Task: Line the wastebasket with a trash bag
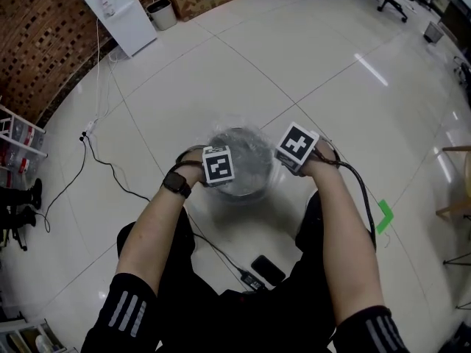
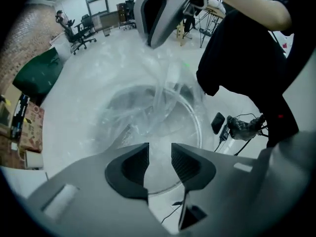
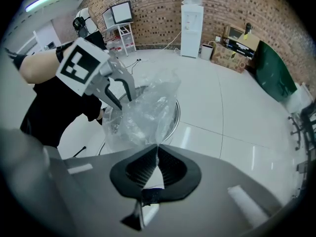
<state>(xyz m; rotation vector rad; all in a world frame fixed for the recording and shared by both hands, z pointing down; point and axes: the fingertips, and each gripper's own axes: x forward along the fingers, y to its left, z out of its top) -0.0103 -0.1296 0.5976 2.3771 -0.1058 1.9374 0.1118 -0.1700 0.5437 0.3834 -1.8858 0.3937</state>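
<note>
Far left of the head view: a black cable [image 1: 110,169] trailing over the white tiled floor [image 1: 309,57], well apart from the work.

Next, the left claw [image 2: 160,163], pointed steeply down over the near-left rim of the wastebasket [image 3: 176,117]. Note the jaws parted by a narrow gap, pads pressing on nothing. Beyond the gap, only hazy film and the rim.

Centre: wastebasket standing upright on the floor, just ahead of the person's knees. Round in plan, long axis vertical, mouth pointing straight up.

Over that mouth, the trash bag [image 3: 148,107]: clear, crumpled, partly sunk inside, partly bunched above the rim. Observe one fold drawn up and out of the mouth, slanting toward the right side. Cannot tell whether the bag's edge laps over the rim all the way round.

Right of centre: the right claw [image 3: 157,164], likewise pointed steeply down, just beside the right rim. Jaws closed together on a pinch of the trash bag, with the film taut from the pads to the bunched mass over the wastebasket.

Lower right, on the floor near the person's legs: a dark phone [image 1: 268,269] lying flat.

Further right: a strip of green tape [image 1: 384,216] on a tile, well apart from the wastebasket.
</note>
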